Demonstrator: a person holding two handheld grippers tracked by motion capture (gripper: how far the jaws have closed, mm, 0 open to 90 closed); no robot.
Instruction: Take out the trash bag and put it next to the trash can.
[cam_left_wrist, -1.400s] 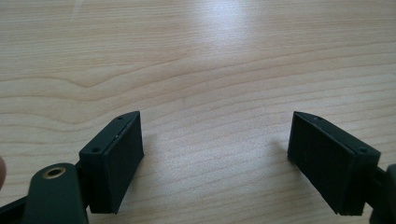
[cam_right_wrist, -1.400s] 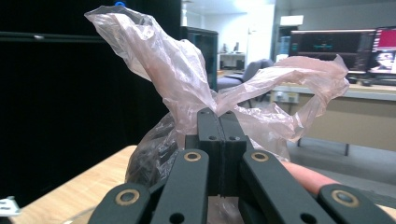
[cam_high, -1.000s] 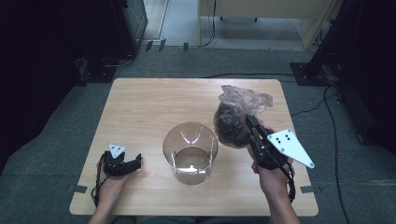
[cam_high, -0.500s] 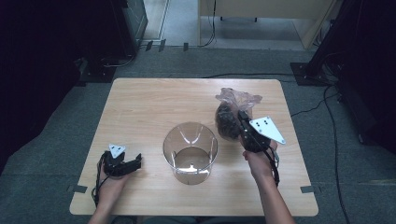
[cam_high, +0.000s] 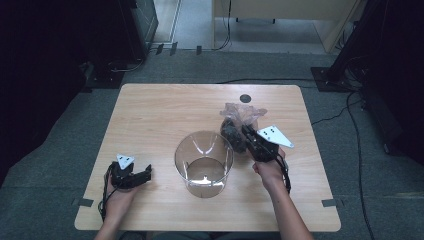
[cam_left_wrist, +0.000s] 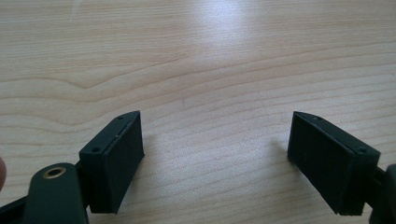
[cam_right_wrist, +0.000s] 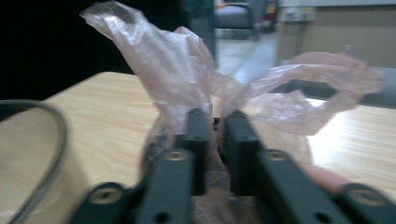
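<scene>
A clear plastic bag (cam_high: 234, 126) of dark lumps sits on the wooden table (cam_high: 165, 110), right of a large clear glass container (cam_high: 203, 162). My right gripper (cam_high: 246, 132) reaches into the bag's gathered neck from the near right. In the right gripper view the jaws (cam_right_wrist: 215, 121) stand close together with the crumpled neck of the bag (cam_right_wrist: 173, 70) pinched between them; they have just been opening slightly. My left gripper (cam_high: 147, 173) rests on the table at the near left, open. In the left gripper view its jaws (cam_left_wrist: 215, 158) stand wide apart over bare wood.
A small black round mark (cam_high: 245, 98) lies on the table behind the bag. Dark equipment and cables stand on the grey floor around the table. The table's far left part is bare wood.
My right gripper has come down and moved away from me with the bag, which now rests on the table beside the glass container. The left gripper has stayed put.
</scene>
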